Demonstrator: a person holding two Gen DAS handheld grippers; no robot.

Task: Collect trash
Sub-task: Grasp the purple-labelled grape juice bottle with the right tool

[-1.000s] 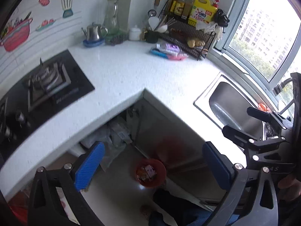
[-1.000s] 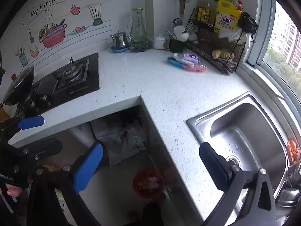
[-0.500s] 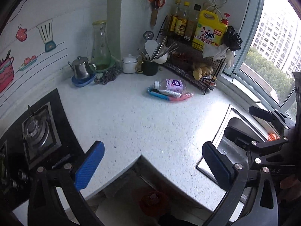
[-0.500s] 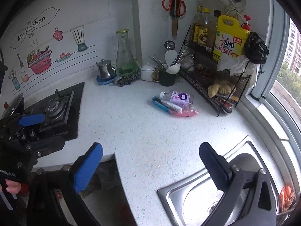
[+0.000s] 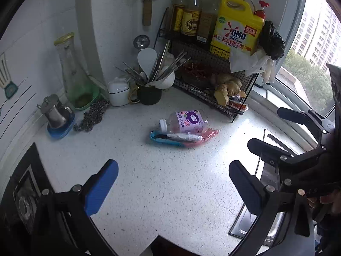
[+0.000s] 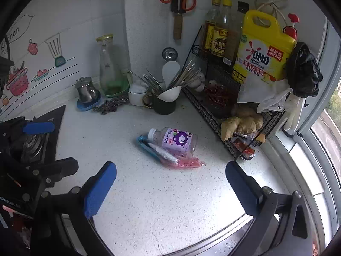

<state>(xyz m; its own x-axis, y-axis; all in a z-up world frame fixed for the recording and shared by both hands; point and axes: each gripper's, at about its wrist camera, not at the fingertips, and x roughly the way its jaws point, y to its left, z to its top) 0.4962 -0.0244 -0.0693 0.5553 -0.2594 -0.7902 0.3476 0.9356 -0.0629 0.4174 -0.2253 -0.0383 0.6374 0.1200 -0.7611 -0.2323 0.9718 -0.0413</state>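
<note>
I see the bottle (image 6: 177,141) lying on wrappers (image 6: 168,155) at frame centre, cap pointing left, dead ahead of my right gripper (image 6: 170,188); both it and the left gripper (image 5: 173,188) gape wide, empty.

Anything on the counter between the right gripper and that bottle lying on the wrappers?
Nothing visible. Bare counter runs from the open right gripper to the plastic bottle, which lies on its side atop the blue and pink wrappers. The wire rack stands off to the right.
</note>
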